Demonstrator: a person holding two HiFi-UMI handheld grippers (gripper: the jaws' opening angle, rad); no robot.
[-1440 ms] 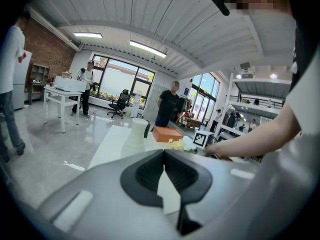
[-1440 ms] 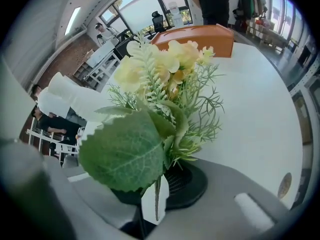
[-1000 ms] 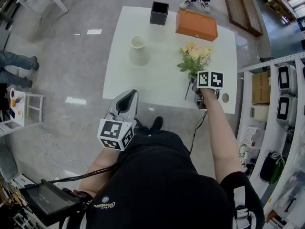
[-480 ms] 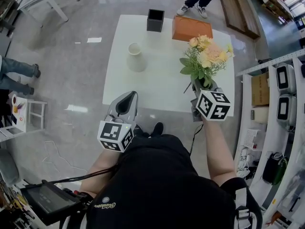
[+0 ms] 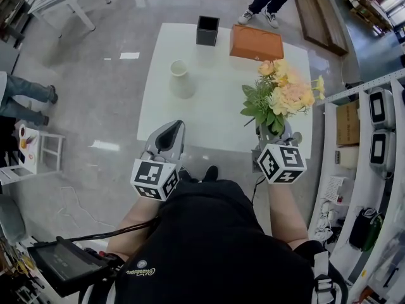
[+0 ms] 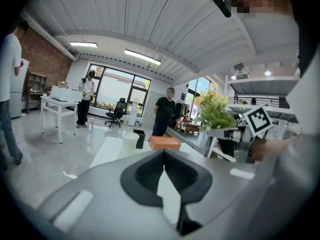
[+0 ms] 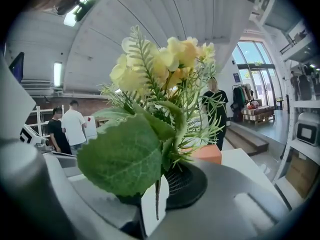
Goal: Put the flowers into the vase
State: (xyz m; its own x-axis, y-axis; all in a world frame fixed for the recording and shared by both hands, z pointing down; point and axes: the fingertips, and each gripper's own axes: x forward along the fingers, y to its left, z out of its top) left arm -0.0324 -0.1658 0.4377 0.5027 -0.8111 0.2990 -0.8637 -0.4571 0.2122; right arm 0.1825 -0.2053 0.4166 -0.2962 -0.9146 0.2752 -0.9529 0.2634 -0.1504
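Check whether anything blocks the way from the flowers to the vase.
Nothing visible does. The flowers, held in the right gripper, are at the right; only bare table lies between them and the vase. The box stands farther back.

Orange box [image 5: 255, 42] beside black container [image 5: 207, 30] on table [image 5: 215, 116]

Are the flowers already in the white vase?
No, the flowers are clamped in the right gripper, well apart from the vase on the table.
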